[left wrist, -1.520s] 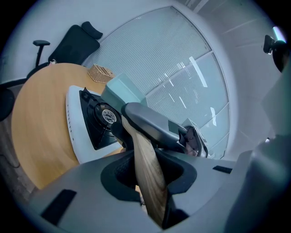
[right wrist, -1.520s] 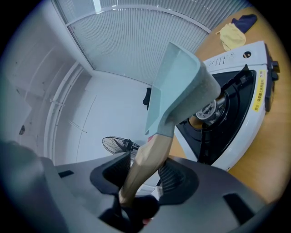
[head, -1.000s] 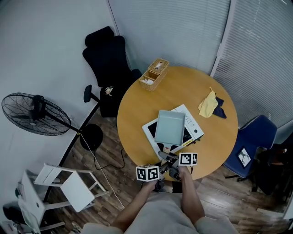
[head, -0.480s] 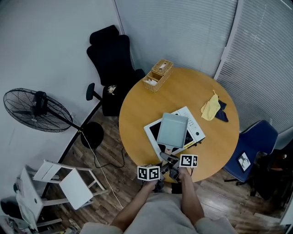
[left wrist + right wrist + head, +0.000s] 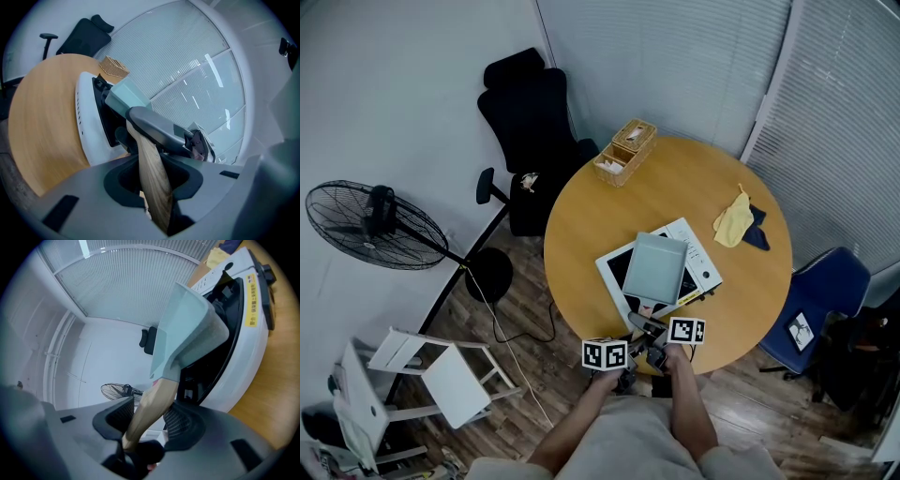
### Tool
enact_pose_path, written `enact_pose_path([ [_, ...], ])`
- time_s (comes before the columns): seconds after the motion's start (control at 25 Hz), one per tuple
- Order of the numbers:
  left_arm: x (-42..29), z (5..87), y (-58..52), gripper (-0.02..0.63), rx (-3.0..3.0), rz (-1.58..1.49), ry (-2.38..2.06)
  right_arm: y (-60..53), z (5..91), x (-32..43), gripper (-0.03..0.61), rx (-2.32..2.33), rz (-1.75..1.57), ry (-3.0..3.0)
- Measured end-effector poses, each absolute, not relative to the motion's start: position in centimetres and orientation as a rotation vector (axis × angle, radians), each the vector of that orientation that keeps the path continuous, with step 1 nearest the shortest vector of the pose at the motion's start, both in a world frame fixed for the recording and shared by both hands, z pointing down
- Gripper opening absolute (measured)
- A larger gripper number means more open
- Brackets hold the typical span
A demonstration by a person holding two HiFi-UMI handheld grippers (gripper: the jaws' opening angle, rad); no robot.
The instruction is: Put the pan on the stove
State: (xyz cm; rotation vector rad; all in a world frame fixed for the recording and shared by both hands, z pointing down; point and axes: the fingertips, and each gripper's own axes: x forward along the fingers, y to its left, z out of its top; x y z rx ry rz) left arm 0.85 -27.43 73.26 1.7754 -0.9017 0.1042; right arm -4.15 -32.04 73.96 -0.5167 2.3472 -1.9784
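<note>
A square pale green pan (image 5: pixel 656 266) with a wooden handle (image 5: pixel 643 309) sits over the black top of a white stove (image 5: pixel 705 265) on the round wooden table (image 5: pixel 581 234). Both grippers are at the table's near edge, on that handle. My left gripper (image 5: pixel 154 180) is shut on the wooden handle (image 5: pixel 152 173); beyond it are the pan (image 5: pixel 126 98) and the stove (image 5: pixel 84 122). My right gripper (image 5: pixel 147 420) is shut on the handle (image 5: pixel 152 404) closer to the pan (image 5: pixel 185 329), which stands tilted above the stove (image 5: pixel 248 333). Whether the pan's base touches the stove I cannot tell.
A wicker box (image 5: pixel 621 152) stands at the table's far edge, with a yellow cloth (image 5: pixel 729 216) on a dark blue one (image 5: pixel 757 230) at the right. Around the table are a black office chair (image 5: pixel 530 112), a fan (image 5: pixel 370 225), a blue chair (image 5: pixel 825 291) and a white stool (image 5: pixel 441 375).
The head view has shifted a little. The pan, the stove and both grippers keep nearly the same places relative to each other.
</note>
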Motion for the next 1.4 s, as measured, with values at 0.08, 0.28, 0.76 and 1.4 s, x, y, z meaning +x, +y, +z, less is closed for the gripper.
enact_pose_path([
  [0.08, 0.76, 73.3, -27.65, 0.107, 1.776, 0.105, -0.905, -32.26, 73.95, -4.18, 0.201, -0.515, -1.982, 2.33],
  [0.28, 0.81, 73.47, -27.77, 0.109, 1.773, 0.106, -0.898, -32.45, 73.96, -4.12, 0.198, -0.501, -1.994, 2.291],
  [0.76, 0.83, 73.36, -27.77, 0.109, 1.769, 0.103, -0.898, -32.47, 74.11, -3.81, 0.196, -0.532, -2.01, 2.257],
  [1.4, 0.38, 72.81, -27.99, 0.158, 1.812, 0.106, -0.929, -32.57, 73.52, -3.84, 0.25, -0.535, -2.051, 2.204],
])
